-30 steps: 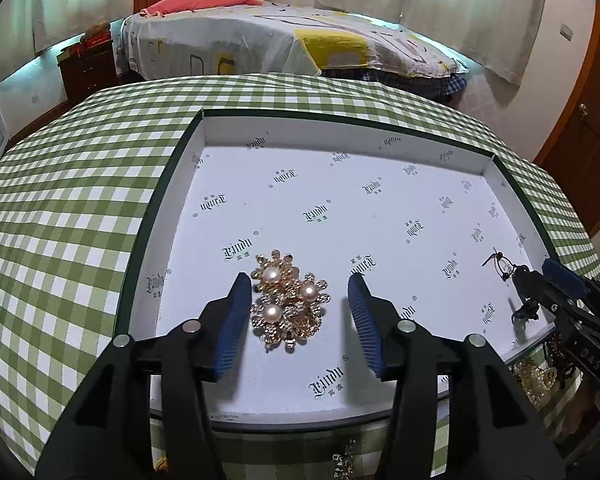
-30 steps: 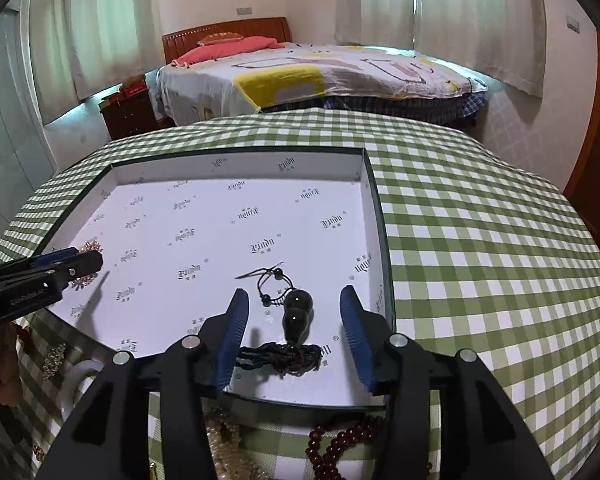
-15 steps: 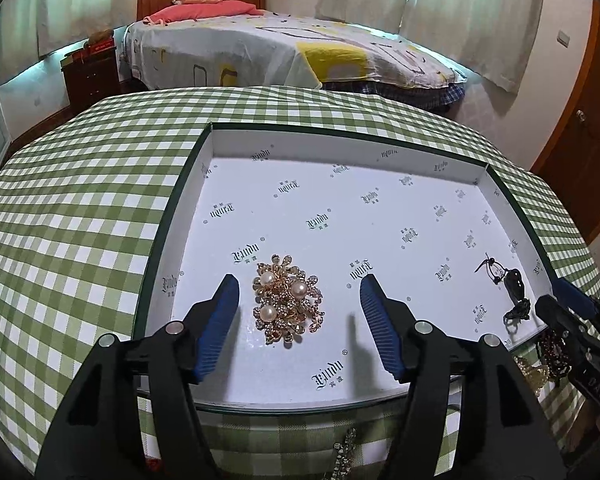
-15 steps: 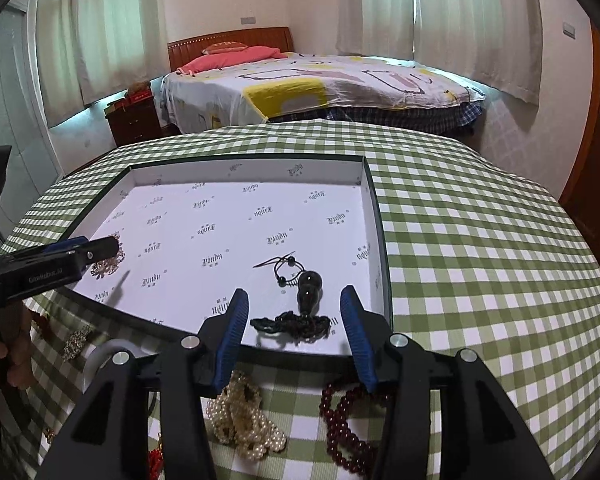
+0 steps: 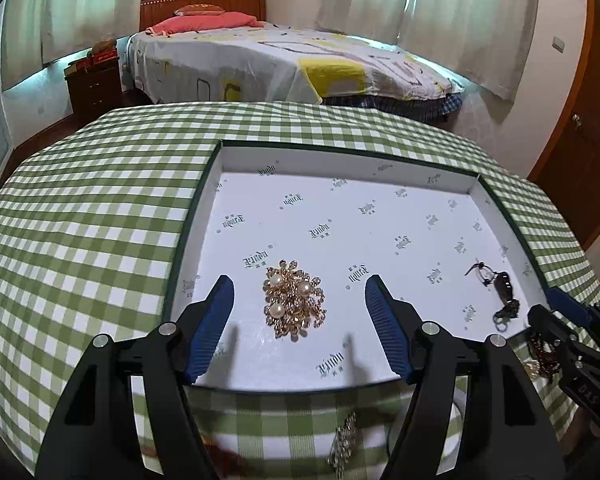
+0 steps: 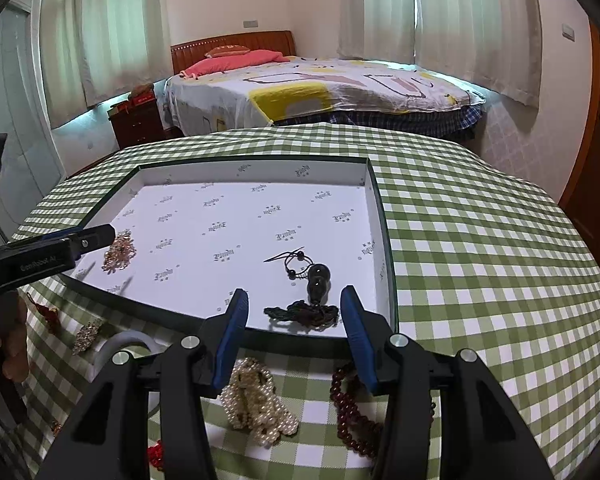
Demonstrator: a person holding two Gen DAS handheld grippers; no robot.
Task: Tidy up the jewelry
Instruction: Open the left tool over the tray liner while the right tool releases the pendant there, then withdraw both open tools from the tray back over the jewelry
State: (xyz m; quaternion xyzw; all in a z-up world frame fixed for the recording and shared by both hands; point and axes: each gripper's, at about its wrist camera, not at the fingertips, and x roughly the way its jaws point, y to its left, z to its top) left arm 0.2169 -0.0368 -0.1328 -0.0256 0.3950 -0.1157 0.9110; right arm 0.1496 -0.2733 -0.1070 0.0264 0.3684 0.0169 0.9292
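Observation:
A gold brooch with pearls [image 5: 294, 305] lies in the white box [image 5: 340, 160], between the open fingers of my left gripper [image 5: 299, 308], which is empty. A black gourd pendant with cord and tassel [image 6: 318, 286] lies in the box's near right corner [image 6: 380, 216]; it also shows in the left wrist view [image 5: 502, 292]. My right gripper [image 6: 294, 316] is open and empty above the box's near edge. A pearl necklace [image 6: 256, 404] and a dark red bead string [image 6: 352, 416] lie on the cloth under it.
The box sits on a green checked tablecloth [image 6: 480, 280]. A rhinestone clip [image 6: 86, 330], red ornaments [image 6: 46, 312] and a white ring-shaped object [image 6: 128, 340] lie on the cloth near the front. A bed [image 6: 320, 88] stands behind the table.
Both grippers have pulled back and up from the box. The left jaws opened wider and the brooch stays lying in the box. The pendant stays where it lay.

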